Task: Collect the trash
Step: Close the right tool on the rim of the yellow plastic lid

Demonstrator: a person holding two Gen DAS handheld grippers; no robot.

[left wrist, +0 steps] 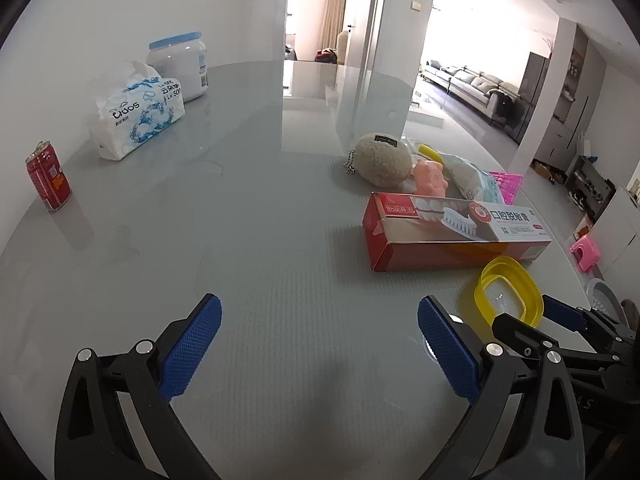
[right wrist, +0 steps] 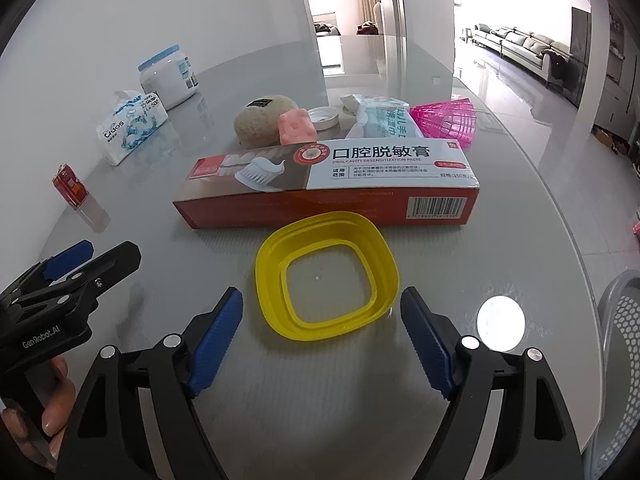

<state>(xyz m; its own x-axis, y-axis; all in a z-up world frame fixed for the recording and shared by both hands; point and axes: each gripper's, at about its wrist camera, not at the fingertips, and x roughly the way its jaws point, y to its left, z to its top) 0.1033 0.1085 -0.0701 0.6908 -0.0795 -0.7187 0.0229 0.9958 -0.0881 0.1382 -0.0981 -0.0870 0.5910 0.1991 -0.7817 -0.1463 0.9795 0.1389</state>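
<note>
A yellow square lid ring [right wrist: 272,272] lies flat on the grey table [right wrist: 500,240], just ahead of my right gripper [right wrist: 322,300]. That gripper's jaws stand wide open, and the near rim of the lid lies between the tips without touching the pads. Behind the lid lies a red and white toothpaste box [right wrist: 360,176]. My left gripper [left wrist: 319,308] is open over bare table, nothing between its fingers. A dented red can [left wrist: 48,176] stands far left. In the left wrist view the yellow lid [left wrist: 520,276] sits right of the left gripper, with the right gripper [left wrist: 560,312] beside it.
Behind the box lie a beige round sponge [right wrist: 260,124], a pink toy [right wrist: 296,128], a white cap [right wrist: 322,117], a wipes pack [right wrist: 384,120] and a pink basket [right wrist: 452,120]. A tissue pack [left wrist: 136,120] and a blue-lidded jar [left wrist: 180,64] stand far left. A grey mesh bin [right wrist: 624,340] stands past the table's right edge.
</note>
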